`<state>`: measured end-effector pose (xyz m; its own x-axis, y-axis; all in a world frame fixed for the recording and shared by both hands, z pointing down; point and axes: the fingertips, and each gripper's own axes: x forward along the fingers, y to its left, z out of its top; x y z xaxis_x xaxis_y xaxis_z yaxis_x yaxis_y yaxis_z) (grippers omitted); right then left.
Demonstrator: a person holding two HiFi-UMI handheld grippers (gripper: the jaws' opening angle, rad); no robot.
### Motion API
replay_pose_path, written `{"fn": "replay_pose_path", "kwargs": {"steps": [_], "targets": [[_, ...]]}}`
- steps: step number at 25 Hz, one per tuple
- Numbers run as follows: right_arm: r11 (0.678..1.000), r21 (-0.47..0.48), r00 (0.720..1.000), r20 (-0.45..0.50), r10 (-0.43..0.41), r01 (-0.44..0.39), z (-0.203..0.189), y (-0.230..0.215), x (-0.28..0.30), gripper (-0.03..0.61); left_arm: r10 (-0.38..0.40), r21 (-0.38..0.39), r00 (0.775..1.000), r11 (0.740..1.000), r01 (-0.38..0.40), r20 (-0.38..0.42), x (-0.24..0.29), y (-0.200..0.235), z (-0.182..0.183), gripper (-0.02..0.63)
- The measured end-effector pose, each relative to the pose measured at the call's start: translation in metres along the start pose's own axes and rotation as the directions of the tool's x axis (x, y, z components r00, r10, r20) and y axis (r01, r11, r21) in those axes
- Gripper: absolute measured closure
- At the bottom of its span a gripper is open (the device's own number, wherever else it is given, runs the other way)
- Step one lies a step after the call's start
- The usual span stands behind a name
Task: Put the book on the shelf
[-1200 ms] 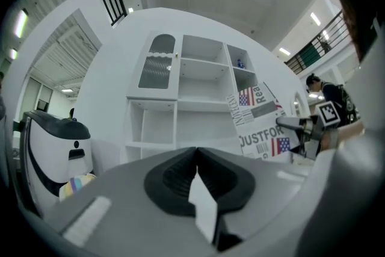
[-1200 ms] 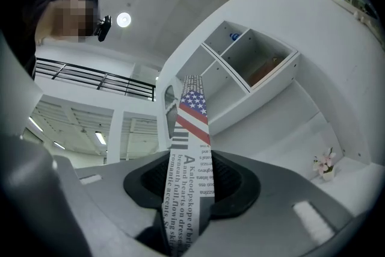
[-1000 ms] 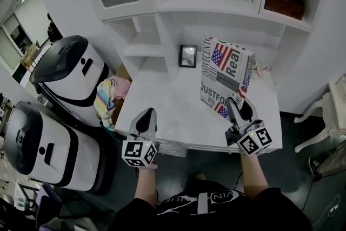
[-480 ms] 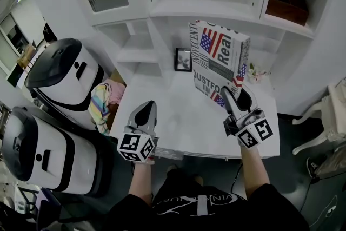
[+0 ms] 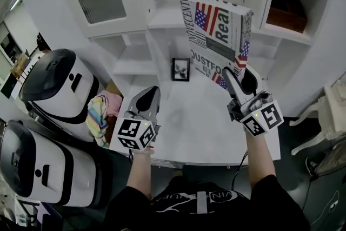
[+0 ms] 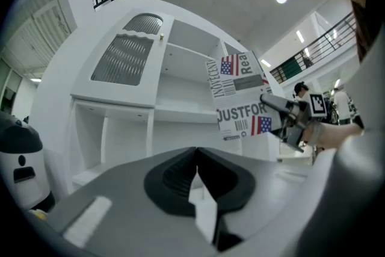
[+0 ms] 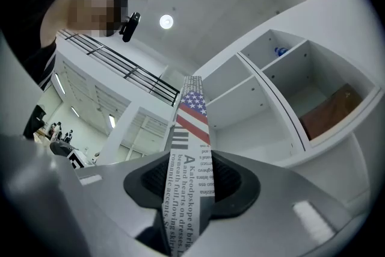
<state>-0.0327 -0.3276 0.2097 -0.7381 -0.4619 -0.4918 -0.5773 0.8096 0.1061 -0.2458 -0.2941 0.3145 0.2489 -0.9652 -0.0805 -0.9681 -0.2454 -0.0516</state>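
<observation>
The right gripper (image 5: 238, 77) is clenched on the lower edge of the big box-like book with newspaper print and American flags on its cover (image 5: 219, 35), holding it upright in the air above the white desk top (image 5: 201, 133), right in front of the open compartments of the white shelf unit (image 5: 174, 14). The left gripper (image 5: 151, 96) hangs over the desk's left side, jaws pressed together on nothing. A small black-framed picture (image 5: 180, 69) stands at the desk's back, below the book
</observation>
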Motion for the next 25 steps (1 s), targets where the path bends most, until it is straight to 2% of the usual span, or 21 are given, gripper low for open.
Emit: {"fn": "replay_pose_path", "kwargs": {"steps": [14,18,21,25], "targets": [[0.996,-0.071,0.99,0.136,-0.038,0.048,0.069,-0.031,0.06,0.42,-0.087,0.003,0.995,0.996,0.086,0.049,0.047,0.029,0.029,0.614],[0.983,-0.168,0.99,0.135,-0.046,0.068,0.081,-0.038,0.072,0.42,-0.103,-0.009,0.992,0.995,0.104,0.068,0.054,0.03,0.03,0.614],[0.935,-0.341,0.993,0.096,-0.072,0.101,0.083,-0.05,0.082,0.42,-0.113,-0.024,0.99,0.993,0.116,0.08,0.058,0.028,0.028,0.614],[0.807,-0.586,0.994,-0.017,-0.104,0.075,0.067,-0.059,0.101,0.42,-0.121,-0.041,0.99,0.991,0.124,0.077,0.06,0.028,0.021,0.614]]}}
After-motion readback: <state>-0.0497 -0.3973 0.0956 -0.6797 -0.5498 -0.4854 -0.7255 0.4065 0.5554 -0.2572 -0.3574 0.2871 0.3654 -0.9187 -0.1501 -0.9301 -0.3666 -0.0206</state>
